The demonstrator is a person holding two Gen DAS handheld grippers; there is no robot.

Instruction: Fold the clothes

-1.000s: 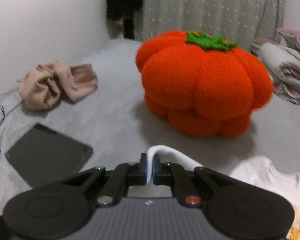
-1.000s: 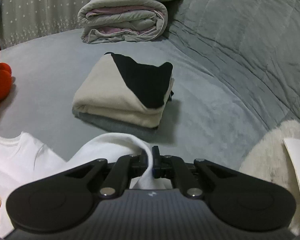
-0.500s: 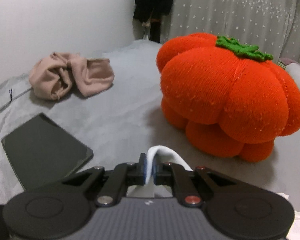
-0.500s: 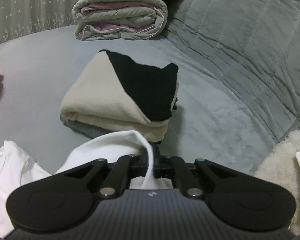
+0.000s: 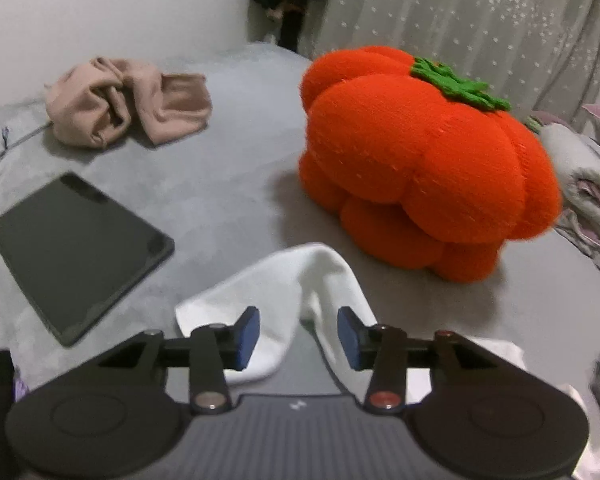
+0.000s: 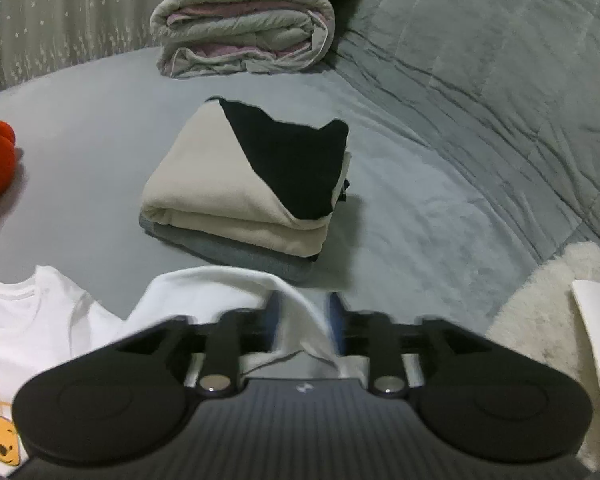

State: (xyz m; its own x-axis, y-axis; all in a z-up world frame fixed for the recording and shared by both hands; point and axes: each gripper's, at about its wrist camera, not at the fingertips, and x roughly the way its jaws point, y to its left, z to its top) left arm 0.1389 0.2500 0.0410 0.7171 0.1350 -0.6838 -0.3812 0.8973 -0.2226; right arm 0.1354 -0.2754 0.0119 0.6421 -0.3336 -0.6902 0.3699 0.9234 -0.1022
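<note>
Left gripper (image 5: 298, 332): jaws opening, pads clear of the white shirt (image 5: 284, 284), a fold lying between them on the grey bed (image 5: 220, 184). Right gripper (image 6: 302, 320): jaws opening, a shirt fold between, blurred. Pumpkin cushion (image 5: 424, 160) far right; folded stack (image 6: 248, 188) beyond right gripper.

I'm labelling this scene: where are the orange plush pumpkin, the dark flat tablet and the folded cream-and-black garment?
orange plush pumpkin (image 5: 420, 168): left wrist view, front lobe.
dark flat tablet (image 5: 76, 248): left wrist view, middle of its face.
folded cream-and-black garment (image 6: 212, 176): right wrist view, cream top panel.
</note>
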